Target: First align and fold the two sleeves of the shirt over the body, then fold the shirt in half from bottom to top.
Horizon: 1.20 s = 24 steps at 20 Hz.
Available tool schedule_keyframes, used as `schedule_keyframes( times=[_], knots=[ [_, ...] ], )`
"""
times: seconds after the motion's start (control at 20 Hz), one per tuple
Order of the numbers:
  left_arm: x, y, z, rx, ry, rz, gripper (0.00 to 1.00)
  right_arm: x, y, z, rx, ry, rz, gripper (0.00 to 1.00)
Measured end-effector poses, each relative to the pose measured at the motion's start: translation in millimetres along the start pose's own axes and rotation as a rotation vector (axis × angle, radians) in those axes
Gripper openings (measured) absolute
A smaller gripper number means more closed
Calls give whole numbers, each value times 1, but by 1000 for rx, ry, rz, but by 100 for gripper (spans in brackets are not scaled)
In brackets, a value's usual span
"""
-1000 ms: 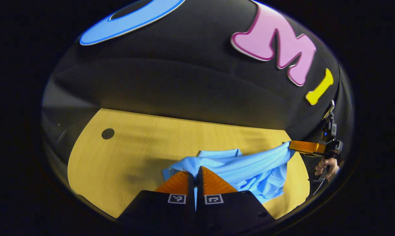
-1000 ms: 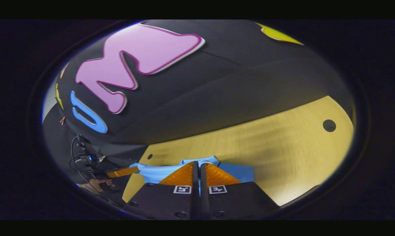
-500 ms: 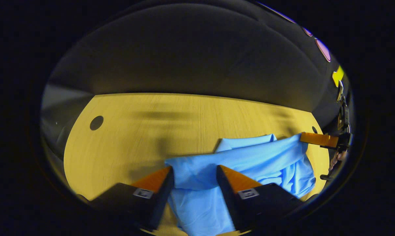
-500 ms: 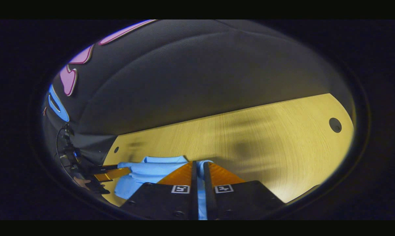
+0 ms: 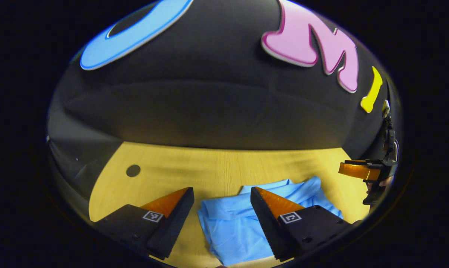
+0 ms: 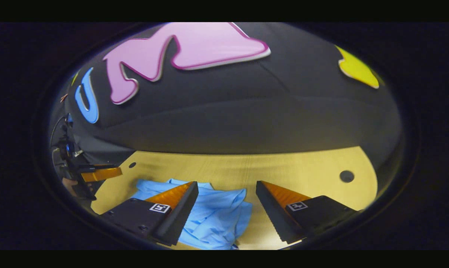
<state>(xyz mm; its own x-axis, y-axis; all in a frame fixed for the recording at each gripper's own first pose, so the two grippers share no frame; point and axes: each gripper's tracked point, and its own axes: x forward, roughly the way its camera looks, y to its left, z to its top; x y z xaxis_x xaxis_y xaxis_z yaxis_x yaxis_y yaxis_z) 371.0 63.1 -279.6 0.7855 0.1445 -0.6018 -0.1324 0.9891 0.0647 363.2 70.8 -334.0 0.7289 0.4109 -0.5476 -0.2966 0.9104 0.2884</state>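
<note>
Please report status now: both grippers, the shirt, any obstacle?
Left gripper open, right gripper open, both above the shirt. Shirt lies released, bunched on the table. No obstacle seen.

The light blue cloth shirt [image 5: 228, 223] looks soft, thin and matt, rumpled into shallow creases in the left gripper view. Under it, the pale yellow wooden table [image 5: 194, 167] has a smooth, faintly sheened top with fine straight grain; a small dark round hole [image 5: 133, 171] sits at about nine o'clock from the shirt. Each finger [image 5: 274, 203] of the left gripper [image 5: 221, 193] has a ribbed, matt inner face, as do those of the right gripper [image 6: 227, 189].
</note>
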Motion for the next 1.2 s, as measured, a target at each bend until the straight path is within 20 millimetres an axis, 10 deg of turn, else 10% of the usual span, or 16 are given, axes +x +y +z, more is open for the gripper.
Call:
schedule_keyframes(
  times=[0.45, 0.95, 1.2],
  knots=[
    [-184, -51, 34, 36, -280, -15, 97, -167, 50, 85, -123, -316, -110, 98],
    [-407, -61, -22, 49, -486, -57, 97, -428, 165, 57, -120, -585, -238, 97],
    [-486, -69, -69, 5, -507, -89, 97, -516, 190, 16, -120, -599, -304, 95]
  ],
)
